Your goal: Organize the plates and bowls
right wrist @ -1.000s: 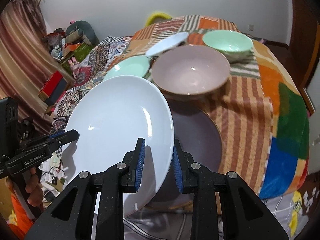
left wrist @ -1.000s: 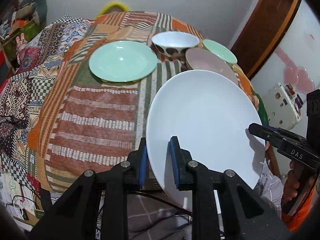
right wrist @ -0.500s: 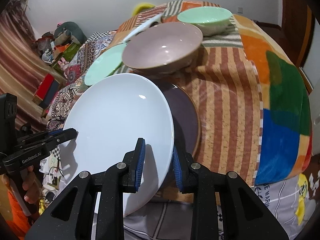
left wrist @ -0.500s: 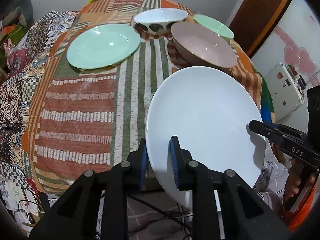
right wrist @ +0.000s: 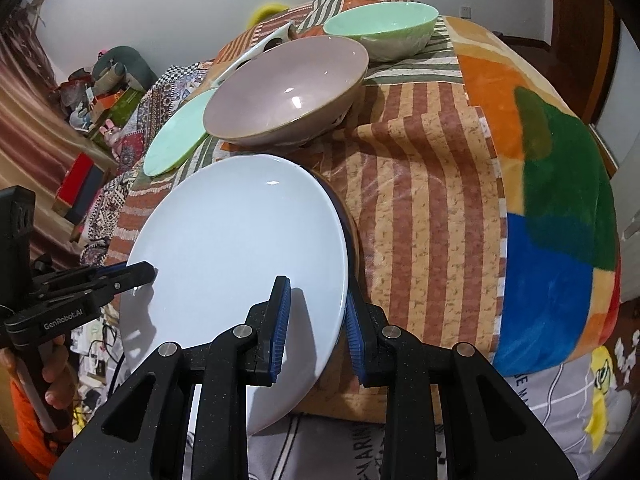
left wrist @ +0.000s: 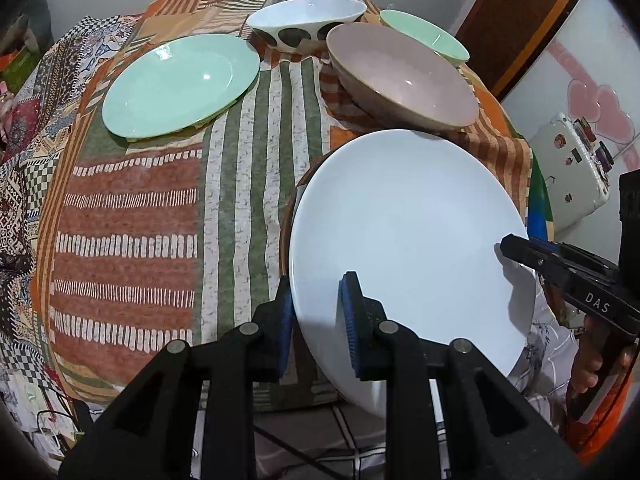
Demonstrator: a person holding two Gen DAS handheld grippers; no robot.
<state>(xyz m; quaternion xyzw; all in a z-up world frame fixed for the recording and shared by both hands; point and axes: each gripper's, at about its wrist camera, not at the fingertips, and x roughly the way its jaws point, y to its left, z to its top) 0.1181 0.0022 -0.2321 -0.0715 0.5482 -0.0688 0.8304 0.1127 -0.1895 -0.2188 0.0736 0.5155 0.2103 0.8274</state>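
A large white plate (left wrist: 408, 240) (right wrist: 236, 252) is held level by both grippers over the near table edge. My left gripper (left wrist: 318, 316) is shut on its left rim; my right gripper (right wrist: 314, 318) is shut on its right rim. A dark plate with a brown rim (right wrist: 347, 224) lies almost hidden right under it. Behind stand a pink-brown bowl (left wrist: 400, 76) (right wrist: 288, 88), a mint bowl (left wrist: 424, 36) (right wrist: 380, 28), a white spotted bowl (left wrist: 306, 20) and a mint plate (left wrist: 180, 84) (right wrist: 176, 136).
The table wears a striped patchwork cloth (left wrist: 136, 216) (right wrist: 440, 184) that drops off at the near edge. A cluttered room corner (right wrist: 100, 92) lies to the left. A white box with stickers (left wrist: 576, 172) stands off the table's right side.
Both grippers have carried the white plate forward and lower over the table. It now covers the dark plate, which showed beside it before.
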